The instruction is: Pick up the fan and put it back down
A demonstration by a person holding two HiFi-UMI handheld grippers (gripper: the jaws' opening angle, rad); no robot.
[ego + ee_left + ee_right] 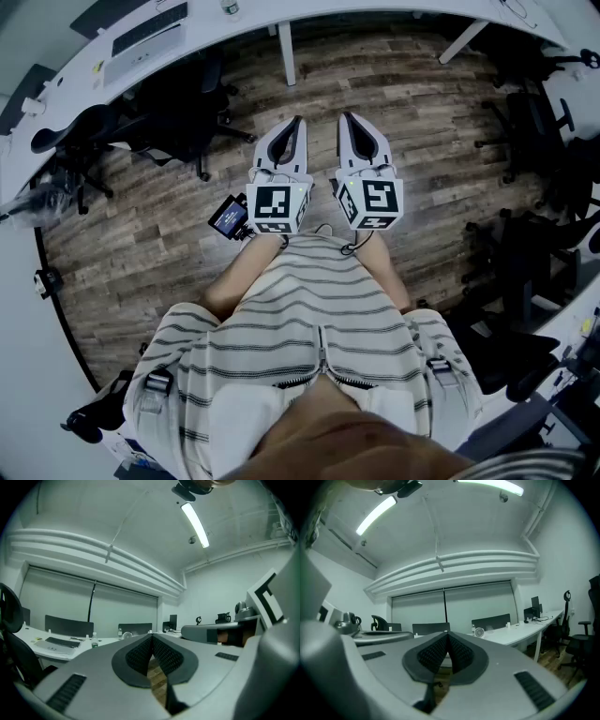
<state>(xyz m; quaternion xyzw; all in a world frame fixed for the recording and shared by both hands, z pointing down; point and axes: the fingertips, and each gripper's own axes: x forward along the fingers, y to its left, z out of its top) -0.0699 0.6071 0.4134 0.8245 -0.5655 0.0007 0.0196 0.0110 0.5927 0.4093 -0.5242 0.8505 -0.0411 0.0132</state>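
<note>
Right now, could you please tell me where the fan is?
In the right gripper view, the fan stands on the white desk ahead, just right of the right gripper.

Small round white fan, standing upright on long white desk, untouched.

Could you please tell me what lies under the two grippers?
Only wood-plank floor shows beneath the left gripper and right gripper; the patch directly below them is covered by their own bodies.
</note>
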